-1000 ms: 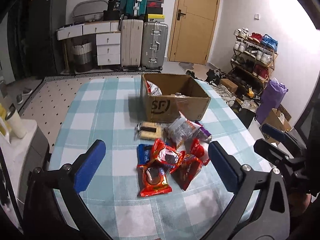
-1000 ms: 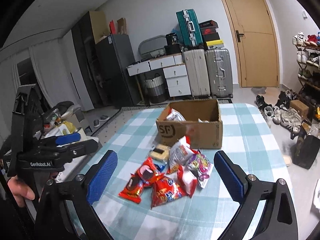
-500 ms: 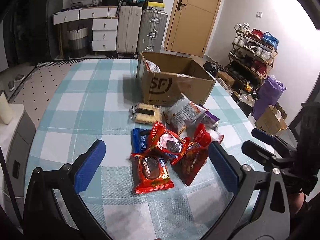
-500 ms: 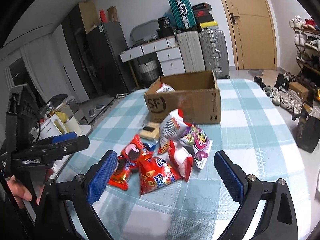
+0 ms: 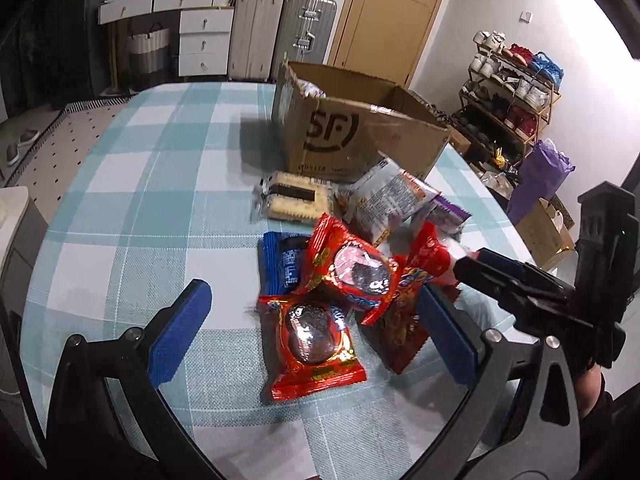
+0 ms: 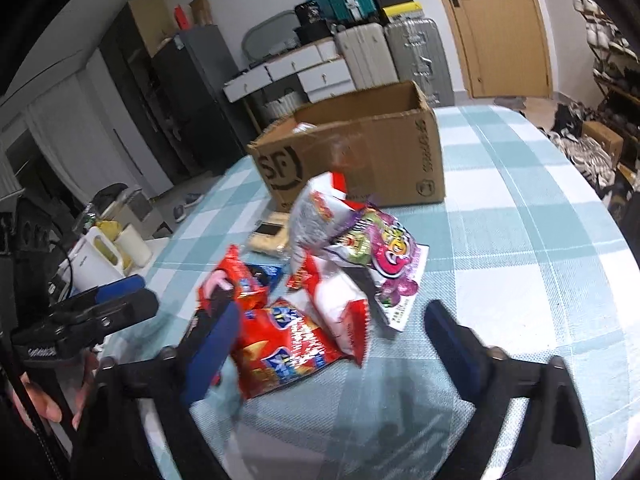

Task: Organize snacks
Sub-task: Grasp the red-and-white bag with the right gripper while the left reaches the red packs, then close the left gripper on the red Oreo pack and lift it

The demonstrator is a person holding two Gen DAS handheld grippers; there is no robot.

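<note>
A pile of snack packets lies on the checked tablecloth [image 5: 140,208] in front of an open SF cardboard box [image 5: 352,136]. My left gripper [image 5: 316,336] is open, low over a red cookie packet [image 5: 316,344] at the near edge of the pile. My right gripper [image 6: 336,344] is open, its fingers either side of a red chip bag [image 6: 288,352] and a white-and-red packet [image 6: 344,312]. A purple candy bag [image 6: 384,260], a white bag [image 6: 316,216], a blue packet [image 5: 280,264] and a cracker pack [image 5: 296,200] lie closer to the box [image 6: 360,152]. The box holds a packet.
Suitcases [image 5: 280,32] and white drawers [image 5: 204,36] stand behind the table by a wooden door [image 5: 384,20]. A shoe rack [image 5: 516,92] is at the right. A side stand with a white appliance [image 6: 100,256] is left of the table. The table edge curves away at right.
Both grippers have moved forward and down toward the snack pile, which now fills the space between their fingers. Both stay open.
</note>
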